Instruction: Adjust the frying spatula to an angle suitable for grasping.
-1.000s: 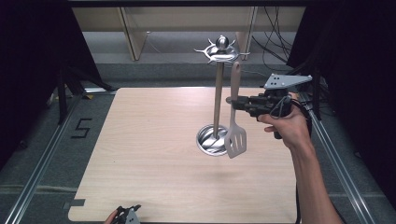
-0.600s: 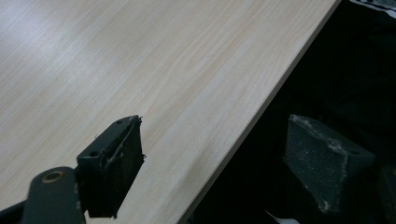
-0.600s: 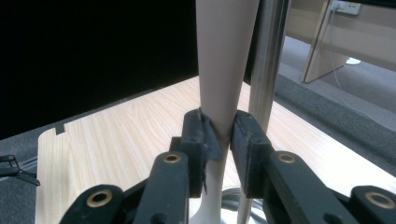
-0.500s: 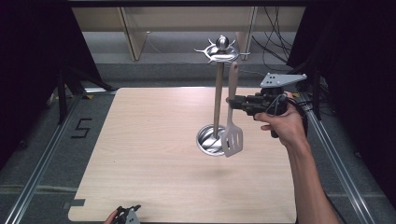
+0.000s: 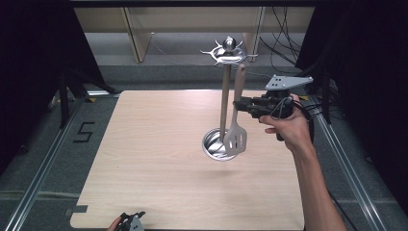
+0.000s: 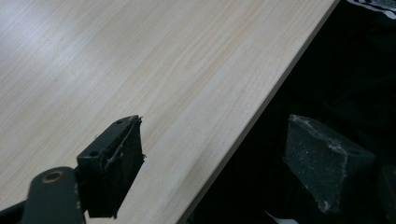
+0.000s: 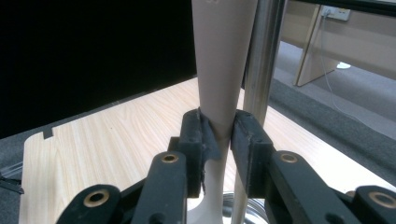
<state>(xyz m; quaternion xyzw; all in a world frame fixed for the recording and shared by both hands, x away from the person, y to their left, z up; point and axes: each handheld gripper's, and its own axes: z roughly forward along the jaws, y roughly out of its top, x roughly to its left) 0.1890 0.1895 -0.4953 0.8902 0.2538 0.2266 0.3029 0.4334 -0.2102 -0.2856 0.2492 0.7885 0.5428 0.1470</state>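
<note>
— Right gripper?
— Held level over the right half of the worktop, fingers pinching the handle of a pale spatula. Pads pressed on either side of the handle's narrow part in the right gripper view.

— And the spatula itself?
— Upright, slotted blade down, hanging just above the round metal base of the stand. Handle top close under the stand's hook ring; hooked on or free, cannot tell. Pole just behind the handle, touching or not unclear.

— Stand's place?
— Right of the worktop's middle, base flat on the wood, ring of hooks and a knob at the top.

— Left gripper?
— Low at the near edge of the worktop, well apart from the stand. Fingers spread wide, nothing between them, one over the wood, the other past the edge.
</note>
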